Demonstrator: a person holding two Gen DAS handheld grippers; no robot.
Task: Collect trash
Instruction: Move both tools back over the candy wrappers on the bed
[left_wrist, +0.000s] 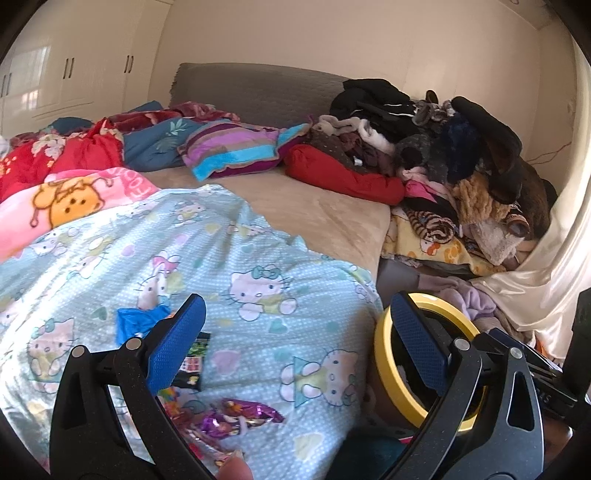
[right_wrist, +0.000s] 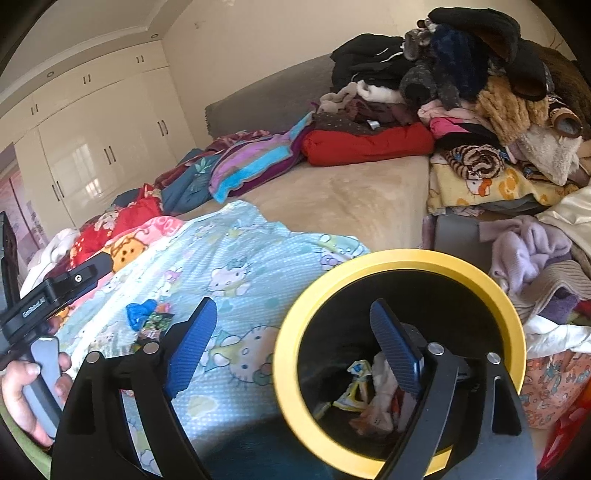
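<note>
Left gripper (left_wrist: 295, 332): black grainy plastic arms with cut-out slots, silver round rivets, blue ribbed pads (left_wrist: 177, 343). Right gripper (right_wrist: 291, 339): same build, blue ribbed pads (right_wrist: 192, 347). Hand (right_wrist: 27, 391) bare, on grey handle (right_wrist: 46, 380); black mount above bears small white lettering and one screw.

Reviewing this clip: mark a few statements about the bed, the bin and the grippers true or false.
1. The bin has a yellow rim. True.
2. The bin is empty. False: crumpled wrappers lie inside.
3. Wrappers lie on the light blue cartoon-cat blanket. True.
4. The right gripper clamps a wrapper. False: its jaws are open, nothing between them.
5. The clothes pile sits on the wardrobe. False: it is heaped by the bed's head end.
</note>
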